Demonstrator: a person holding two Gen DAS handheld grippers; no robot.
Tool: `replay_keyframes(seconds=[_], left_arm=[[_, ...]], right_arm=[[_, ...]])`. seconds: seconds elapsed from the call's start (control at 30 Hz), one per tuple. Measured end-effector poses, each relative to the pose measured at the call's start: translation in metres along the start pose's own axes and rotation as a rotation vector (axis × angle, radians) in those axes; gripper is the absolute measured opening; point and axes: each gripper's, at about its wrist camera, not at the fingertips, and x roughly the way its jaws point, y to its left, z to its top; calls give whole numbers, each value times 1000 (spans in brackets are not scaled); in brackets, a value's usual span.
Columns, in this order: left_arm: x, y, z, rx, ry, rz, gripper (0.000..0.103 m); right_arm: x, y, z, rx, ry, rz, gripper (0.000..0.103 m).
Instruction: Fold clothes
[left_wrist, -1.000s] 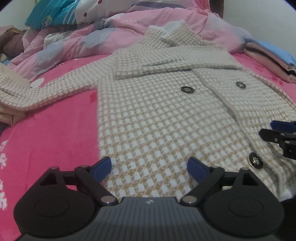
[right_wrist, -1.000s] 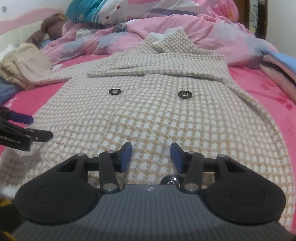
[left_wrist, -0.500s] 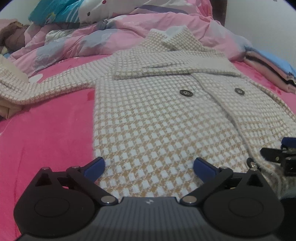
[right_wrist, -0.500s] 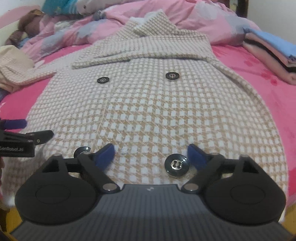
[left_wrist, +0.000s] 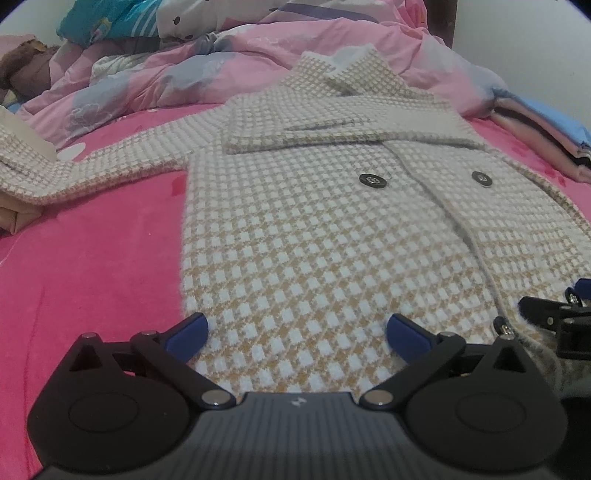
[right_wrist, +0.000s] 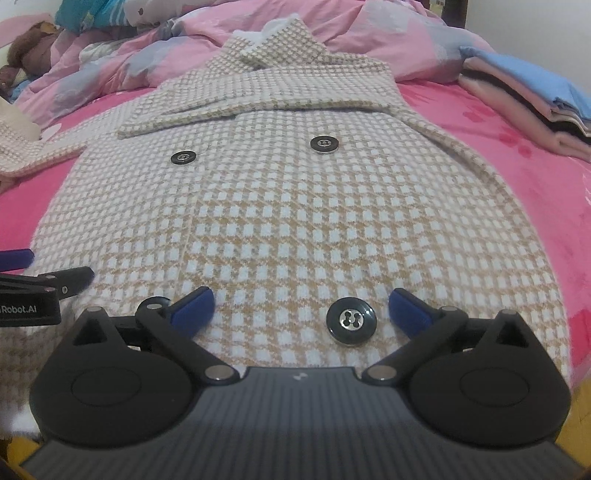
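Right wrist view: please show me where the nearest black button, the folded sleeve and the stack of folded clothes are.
nearest black button (right_wrist: 351, 321), right wrist view, on its metal centre.
folded sleeve (right_wrist: 258, 105), right wrist view, on the middle of its length.
stack of folded clothes (right_wrist: 524, 92), right wrist view, on the blue top layer.

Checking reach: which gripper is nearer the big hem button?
Right. The button lies between the right gripper's open jaws; the left gripper sits off to its side.

I've both wrist cams low at the coat (left_wrist: 332, 229) hem, angled down toward the far collar; left sits further left, coat front shared.
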Motion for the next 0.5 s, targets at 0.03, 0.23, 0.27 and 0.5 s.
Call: replay_keyframes(seconds=[0.03, 0.23, 0.27, 0.5], left_arm=[[0, 0, 0, -1, 1, 1, 103], [1, 1, 2, -1, 3, 5, 103], [1, 0, 2, -1, 3, 6, 103], [1, 0, 3, -7, 9, 11, 103]], right_arm=[[0, 0, 0, 1, -1, -1, 102], [0, 0, -2, 4, -6, 1, 102], [0, 0, -2, 4, -7, 2, 102], [0, -2, -4, 9, -17, 7, 102]])
